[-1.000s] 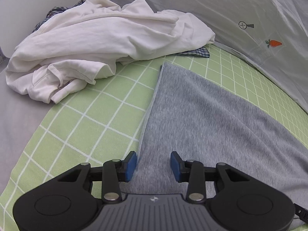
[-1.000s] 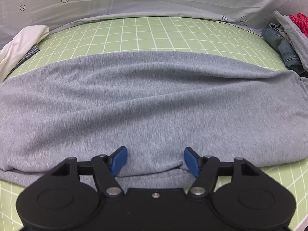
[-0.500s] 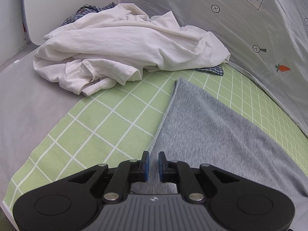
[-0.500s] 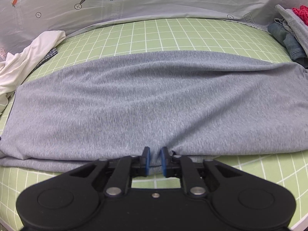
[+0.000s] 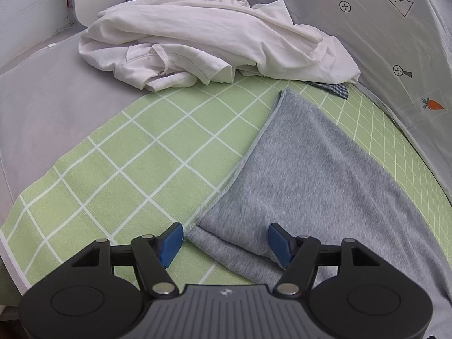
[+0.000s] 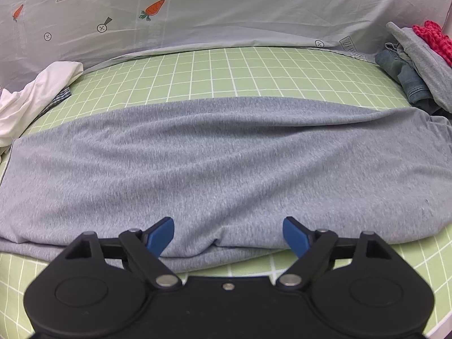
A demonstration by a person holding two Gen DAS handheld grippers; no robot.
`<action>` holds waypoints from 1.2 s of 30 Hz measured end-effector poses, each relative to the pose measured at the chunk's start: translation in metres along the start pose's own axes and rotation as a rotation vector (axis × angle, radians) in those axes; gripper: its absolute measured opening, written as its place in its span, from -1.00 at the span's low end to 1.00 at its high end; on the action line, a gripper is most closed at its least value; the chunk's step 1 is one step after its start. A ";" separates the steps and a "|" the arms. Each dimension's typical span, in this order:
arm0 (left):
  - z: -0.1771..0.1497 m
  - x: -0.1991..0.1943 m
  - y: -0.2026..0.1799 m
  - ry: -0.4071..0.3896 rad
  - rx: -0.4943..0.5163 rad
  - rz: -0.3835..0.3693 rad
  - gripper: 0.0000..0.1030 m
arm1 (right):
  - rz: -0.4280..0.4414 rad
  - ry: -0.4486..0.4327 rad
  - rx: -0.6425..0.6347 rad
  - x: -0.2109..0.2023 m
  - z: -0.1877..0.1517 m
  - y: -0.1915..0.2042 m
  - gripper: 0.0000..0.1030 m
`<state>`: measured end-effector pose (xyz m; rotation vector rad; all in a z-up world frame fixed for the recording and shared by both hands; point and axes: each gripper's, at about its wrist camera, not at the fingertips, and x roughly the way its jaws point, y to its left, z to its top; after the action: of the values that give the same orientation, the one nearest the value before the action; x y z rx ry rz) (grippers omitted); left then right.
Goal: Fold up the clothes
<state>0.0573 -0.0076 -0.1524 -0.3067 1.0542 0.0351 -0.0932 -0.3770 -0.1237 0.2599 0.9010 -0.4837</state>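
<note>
The grey garment [image 6: 226, 163] lies folded lengthwise on the green checked mat [image 5: 135, 169]; both the left gripper [image 5: 226, 240] and right gripper [image 6: 228, 233], clamped half a second ago, now gape at its near edge, fold released.

The left gripper [image 5: 226, 241] fills the lower edge of its frame, black body centred, its blue-padded fingers [image 5: 169, 243] spread wide apart and holding nothing. The right gripper [image 6: 228, 236] sits likewise at the bottom centre of its frame, its blue fingers [image 6: 295, 236] parted wide and gripping nothing.
</note>
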 end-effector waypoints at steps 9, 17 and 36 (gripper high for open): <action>0.004 -0.013 -0.062 -0.033 0.127 -0.130 -0.89 | -0.048 -0.007 -0.008 -0.019 -0.003 -0.053 0.71; -0.038 -0.032 -0.203 -0.034 0.358 -0.325 -0.87 | -0.034 -0.042 0.033 -0.012 0.024 -0.126 0.71; -0.057 -0.035 -0.191 -0.055 0.415 -0.168 0.86 | 0.231 -0.121 -0.185 0.025 0.051 -0.065 0.97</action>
<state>0.0253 -0.2017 -0.1042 -0.0163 0.9524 -0.3207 -0.0782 -0.4615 -0.1144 0.1607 0.7803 -0.1984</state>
